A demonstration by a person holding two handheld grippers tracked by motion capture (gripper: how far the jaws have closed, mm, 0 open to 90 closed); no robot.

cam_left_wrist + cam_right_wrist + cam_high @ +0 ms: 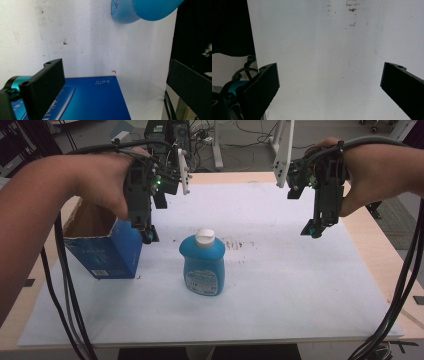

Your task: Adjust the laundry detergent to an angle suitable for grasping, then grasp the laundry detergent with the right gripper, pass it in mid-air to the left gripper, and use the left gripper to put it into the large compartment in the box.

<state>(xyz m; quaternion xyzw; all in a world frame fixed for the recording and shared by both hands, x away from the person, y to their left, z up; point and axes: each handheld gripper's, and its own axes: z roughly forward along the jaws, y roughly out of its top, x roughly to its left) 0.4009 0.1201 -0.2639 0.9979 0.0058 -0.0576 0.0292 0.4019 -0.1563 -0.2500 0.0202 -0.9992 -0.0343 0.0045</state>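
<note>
Both my tongs hang open, left (148,236) over the box (107,251), right (312,231) over bare sheet (280,270); the bottle (203,264) stands midway, so next I judge I close in on it.

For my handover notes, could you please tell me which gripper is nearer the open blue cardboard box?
Left. The left gripper hovers at the open blue cardboard box; the right gripper hangs far across.
</note>
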